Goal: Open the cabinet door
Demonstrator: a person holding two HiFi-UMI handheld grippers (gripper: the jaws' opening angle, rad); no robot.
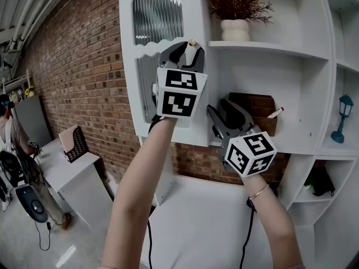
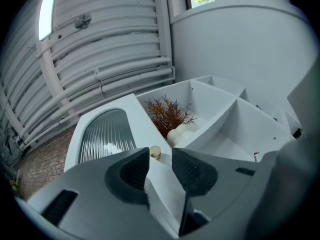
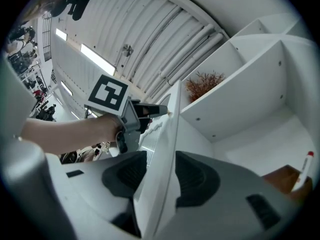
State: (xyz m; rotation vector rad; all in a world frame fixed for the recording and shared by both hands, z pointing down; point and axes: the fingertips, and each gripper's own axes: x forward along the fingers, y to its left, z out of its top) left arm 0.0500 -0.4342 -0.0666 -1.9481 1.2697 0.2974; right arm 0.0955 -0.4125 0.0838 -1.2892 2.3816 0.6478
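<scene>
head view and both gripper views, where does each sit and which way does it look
Head view: on the person's head, facing the cabinet door; both forearms, left gripper and right gripper show.
Left gripper view: on the left gripper, looking up between its open jaws at the knob.
Right gripper view: on the right gripper, jaws astride the door's edge; the left gripper shows.
All three share the dried plant.

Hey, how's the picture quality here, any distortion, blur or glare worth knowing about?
Head view: evenly lit and sharp, though the shelf edges bow. Left gripper view: heavy fisheye, dark corners, jaws soft up close, knob clear. Right gripper view: same fisheye; ceiling light strips glare, cabinet door edge blurs near the lens.
</scene>
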